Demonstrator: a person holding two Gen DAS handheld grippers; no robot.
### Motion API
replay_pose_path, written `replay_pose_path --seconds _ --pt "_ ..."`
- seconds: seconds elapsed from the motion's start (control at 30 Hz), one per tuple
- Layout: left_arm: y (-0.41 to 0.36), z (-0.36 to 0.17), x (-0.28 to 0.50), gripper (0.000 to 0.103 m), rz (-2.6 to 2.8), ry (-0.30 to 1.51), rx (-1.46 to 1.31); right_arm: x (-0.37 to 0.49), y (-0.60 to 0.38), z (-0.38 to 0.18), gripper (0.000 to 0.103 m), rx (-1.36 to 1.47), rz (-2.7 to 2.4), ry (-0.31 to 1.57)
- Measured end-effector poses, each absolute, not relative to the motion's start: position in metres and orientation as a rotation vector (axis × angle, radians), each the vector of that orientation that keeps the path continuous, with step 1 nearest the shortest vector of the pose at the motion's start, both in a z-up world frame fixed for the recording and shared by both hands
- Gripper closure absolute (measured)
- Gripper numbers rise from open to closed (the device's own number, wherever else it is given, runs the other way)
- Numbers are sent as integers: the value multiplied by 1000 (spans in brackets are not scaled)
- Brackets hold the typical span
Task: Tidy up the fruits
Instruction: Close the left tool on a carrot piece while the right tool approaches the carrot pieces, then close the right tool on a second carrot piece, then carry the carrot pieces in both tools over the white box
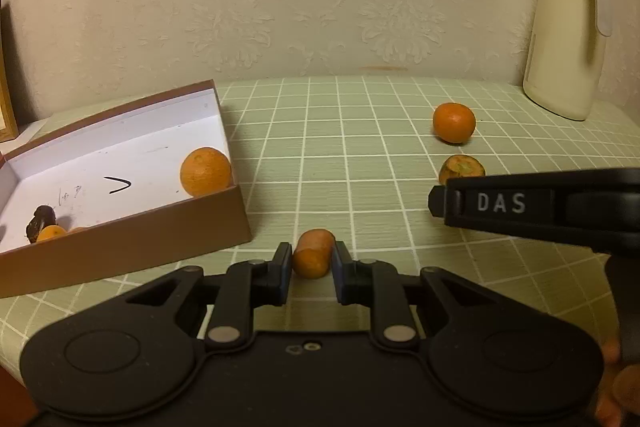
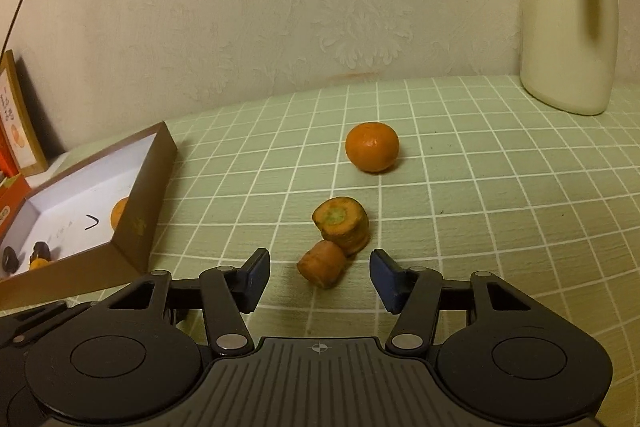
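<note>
Green grid tablecloth (image 1: 360, 147); stubby orange carrot piece (image 1: 313, 254).

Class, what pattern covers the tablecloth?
Pale green tablecloth with a white grid; clearest in the right wrist view.

A short carrot piece (image 1: 313, 253) lies on its side on the worktop, between the fingers of the left tool (image 1: 311, 269); whether the pads touch it is not clear. Just behind it a thicker carrot top piece (image 2: 342, 224), cut face with a green centre, leans against it. Farther back a whole mandarin (image 2: 372, 146) rests alone. A brown cardboard box (image 1: 160, 231) with white inside stands at the left and holds an orange (image 1: 206, 171) in its near right corner.
</note>
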State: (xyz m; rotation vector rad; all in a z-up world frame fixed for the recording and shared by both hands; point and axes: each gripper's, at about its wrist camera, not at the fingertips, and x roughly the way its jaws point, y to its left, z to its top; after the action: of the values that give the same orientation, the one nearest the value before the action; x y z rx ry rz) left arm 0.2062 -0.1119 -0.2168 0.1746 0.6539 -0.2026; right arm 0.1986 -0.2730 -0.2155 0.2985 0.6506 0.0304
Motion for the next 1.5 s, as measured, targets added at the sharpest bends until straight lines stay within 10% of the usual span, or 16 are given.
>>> replay_pose_path --seconds 0.4,1.5 --pt "-102 -215 205 91 -170 659 179 209 -262 -220 75 260 11 663" --pt "-17 -120 179 91 -20 438 72 155 -199 -127 75 165 240 331"
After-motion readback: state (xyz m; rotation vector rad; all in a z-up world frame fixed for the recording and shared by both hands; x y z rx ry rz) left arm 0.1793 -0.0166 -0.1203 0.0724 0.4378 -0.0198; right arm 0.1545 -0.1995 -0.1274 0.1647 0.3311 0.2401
